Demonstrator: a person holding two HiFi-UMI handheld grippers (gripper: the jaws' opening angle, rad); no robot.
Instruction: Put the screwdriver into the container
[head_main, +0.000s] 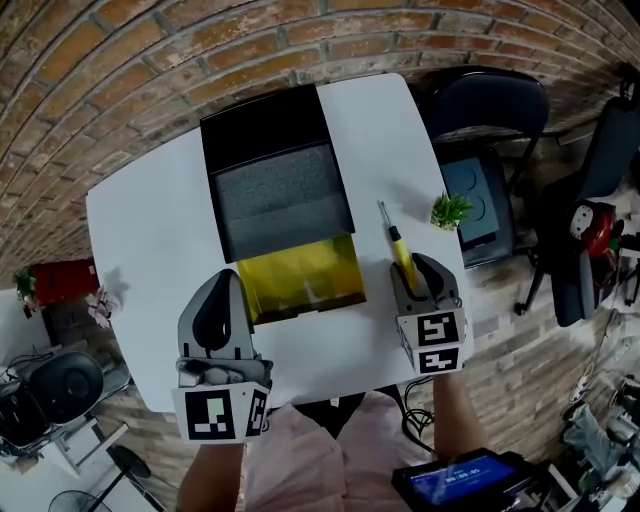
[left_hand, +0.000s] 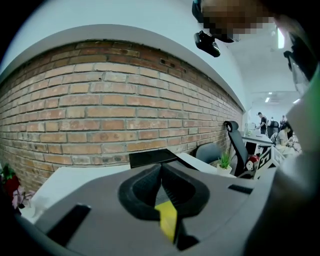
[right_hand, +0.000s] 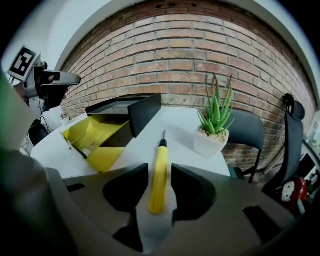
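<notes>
White table (head_main: 150, 220) against a brick wall (head_main: 120, 60). The person stands at the near edge, a claw in each hand.

Container (head_main: 300, 275): mid-table, long axis running near to far. Black lid section at the far end, grey panel in the middle, open yellow compartment at the near end.

Screwdriver (head_main: 398, 245): flat on the table, right of the container and apart from it, not inside. Yellow handle toward the near side, metal shaft pointing far.

Right gripper (right_hand: 159, 170): low over the near right part of the table, lined up with the screwdriver. Jaws stand wide apart with the butt of the yellow handle lying between them. Bare table shows between the handle and the right-hand jaw, so the pads are not clamped on it. The tool rests on the table.

Left gripper (left_hand: 161, 167): near the table's near edge, just left of the yellow compartment. Jaws closed, black pads meeting at the tips, nothing caught there. A sliver of yellow shows low behind the pads; cannot tell what it is.

Small potted plant (head_main: 450, 210): far right table edge, right of the screwdriver shaft. Dark chair (head_main: 490, 105) beyond the table's right side.
</notes>
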